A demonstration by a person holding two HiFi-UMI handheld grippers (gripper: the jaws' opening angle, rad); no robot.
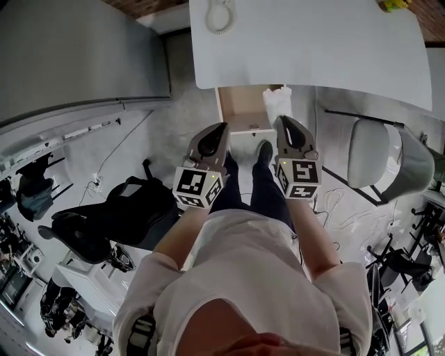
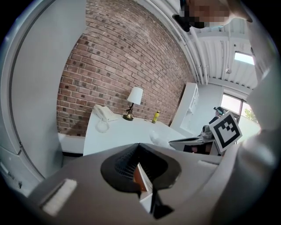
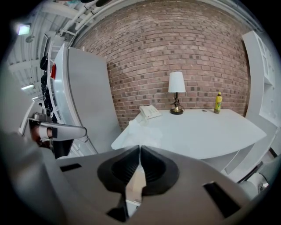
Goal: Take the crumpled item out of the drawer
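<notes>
The crumpled item (image 1: 277,103) is a wad of thin, clear-white plastic. It stands up from the tips of my right gripper (image 1: 281,122), which is shut on it, in front of the table's edge. In the right gripper view it shows as a hazy film (image 3: 141,130) just past the closed tips of the right gripper (image 3: 139,148). The drawer (image 1: 236,104) under the table is pulled out, and its wooden inside shows. My left gripper (image 1: 222,126) hangs beside the right one, to its left, over the drawer's front, shut with nothing in it (image 2: 139,145).
On the white table (image 1: 313,42) are a corded phone (image 1: 221,15), a lamp (image 3: 176,85) and a yellow bottle (image 3: 217,102), with a brick wall behind. A tall grey cabinet (image 1: 76,49) stands at the left, a chair (image 1: 368,153) at the right, and a black bag (image 1: 132,201) lies on the floor.
</notes>
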